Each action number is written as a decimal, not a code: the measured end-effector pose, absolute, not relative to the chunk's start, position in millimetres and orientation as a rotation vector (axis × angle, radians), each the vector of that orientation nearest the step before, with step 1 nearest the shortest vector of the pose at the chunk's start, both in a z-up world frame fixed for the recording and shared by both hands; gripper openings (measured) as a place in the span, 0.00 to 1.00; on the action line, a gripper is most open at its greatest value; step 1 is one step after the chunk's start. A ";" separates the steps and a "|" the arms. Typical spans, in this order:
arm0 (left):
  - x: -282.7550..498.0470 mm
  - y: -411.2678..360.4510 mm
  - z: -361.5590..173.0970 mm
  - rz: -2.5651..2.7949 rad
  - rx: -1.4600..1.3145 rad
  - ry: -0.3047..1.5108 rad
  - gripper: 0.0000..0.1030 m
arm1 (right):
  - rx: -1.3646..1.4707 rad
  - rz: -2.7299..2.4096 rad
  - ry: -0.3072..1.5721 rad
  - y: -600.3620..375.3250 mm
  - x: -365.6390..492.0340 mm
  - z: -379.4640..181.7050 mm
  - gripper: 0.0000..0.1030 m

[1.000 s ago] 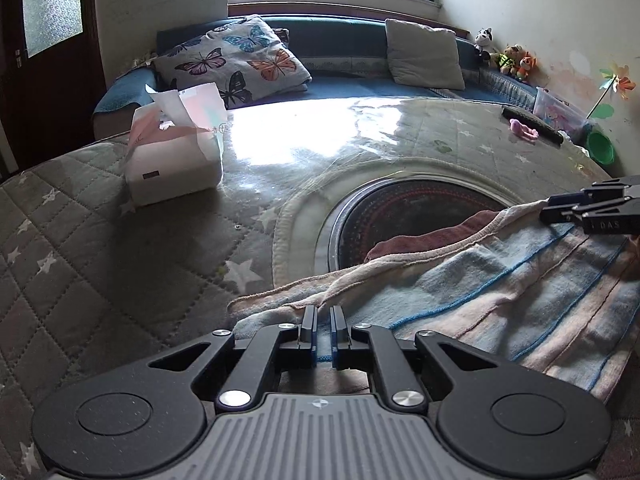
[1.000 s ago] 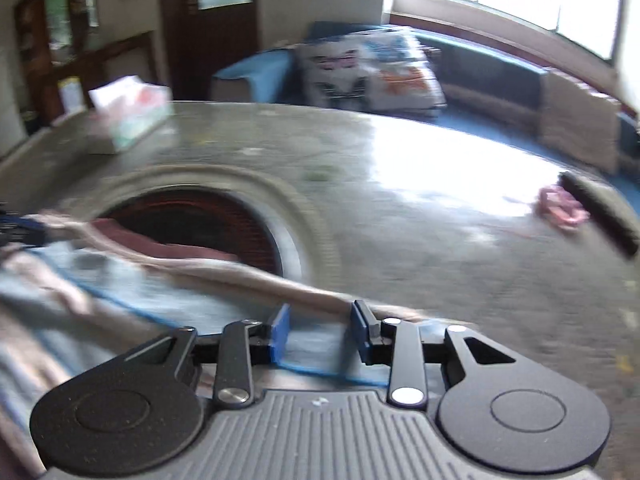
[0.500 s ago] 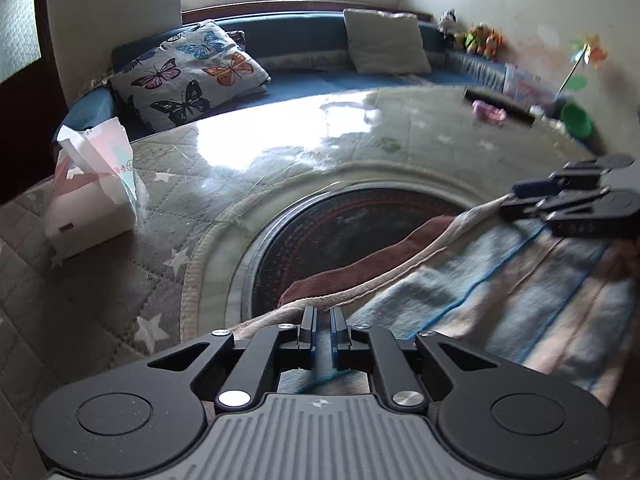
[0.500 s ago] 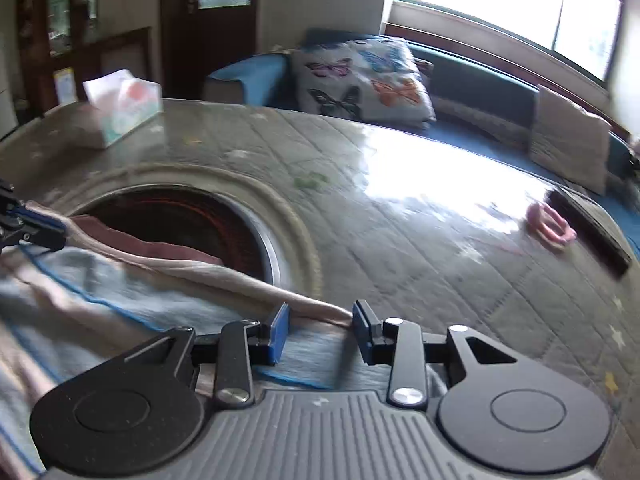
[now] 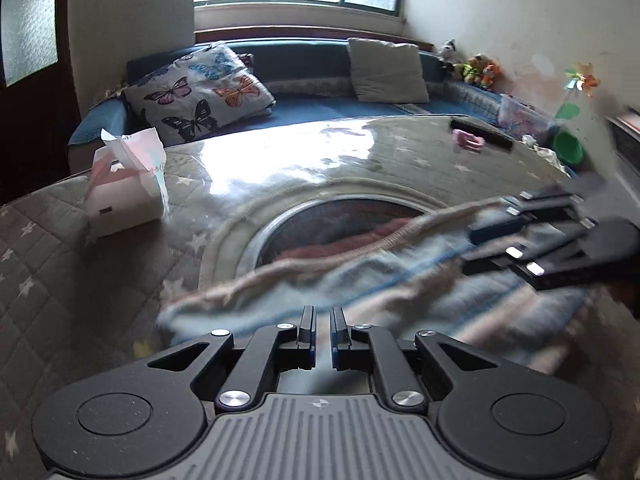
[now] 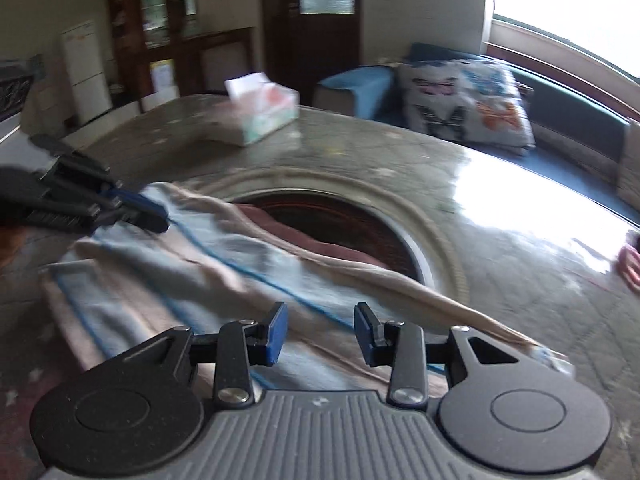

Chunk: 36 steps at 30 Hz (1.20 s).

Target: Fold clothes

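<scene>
Striped towel (image 5: 400, 292) lies across the quilted table (image 5: 80, 280), its far edge over the round recess (image 5: 340, 216) at 12 o'clock, where a maroon cloth (image 5: 344, 242) sits. The left gripper (image 5: 322, 336), pressed nearly together, seems to pinch the near hem; the right gripper (image 6: 320, 330) hangs spread above the fabric. Mid-fold, I judge: next, the right must clamp its corner. A tissue box (image 5: 124, 200) with tissues stands at 10 o'clock.
</scene>
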<state>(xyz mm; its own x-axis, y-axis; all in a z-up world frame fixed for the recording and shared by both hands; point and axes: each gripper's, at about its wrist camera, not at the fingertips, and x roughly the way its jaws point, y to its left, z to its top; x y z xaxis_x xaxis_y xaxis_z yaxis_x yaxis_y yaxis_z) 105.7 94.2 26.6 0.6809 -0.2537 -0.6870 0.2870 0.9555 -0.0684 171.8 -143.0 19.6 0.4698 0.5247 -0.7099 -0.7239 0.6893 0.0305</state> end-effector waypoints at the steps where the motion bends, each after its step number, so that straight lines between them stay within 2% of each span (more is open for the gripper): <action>1: 93.3 94.5 26.6 -0.310 0.043 0.763 0.08 | -0.293 0.799 0.758 -138.0 171.7 20.3 0.35; 9: 38.5 101.9 10.2 -0.296 0.022 0.786 0.08 | -0.275 0.944 0.776 -84.7 183.7 19.8 0.34; 27: 28.3 123.1 -3.9 -0.292 -0.069 0.777 0.09 | -0.408 1.148 0.716 56.9 188.3 3.1 0.34; 29: 28.0 124.4 -4.3 -0.297 -0.073 0.778 0.09 | -0.414 1.145 0.728 63.9 189.5 -1.2 0.19; 31: 27.7 125.7 -5.0 -0.302 -0.078 0.779 0.09 | -0.401 1.134 0.730 65.5 190.2 -2.5 0.11; 36: 26.3 128.0 -7.0 -0.305 -0.092 0.777 0.09 | -0.390 1.096 0.694 71.5 190.9 -5.0 0.06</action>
<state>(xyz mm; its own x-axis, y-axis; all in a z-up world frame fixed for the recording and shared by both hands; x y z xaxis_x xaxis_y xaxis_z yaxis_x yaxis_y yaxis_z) 26.3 128.0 -7.0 0.6716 -0.3042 -0.6756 0.2371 0.9521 -0.1931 190.9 71.5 -5.0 0.2797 0.6747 -0.6831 -0.9061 0.4207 0.0445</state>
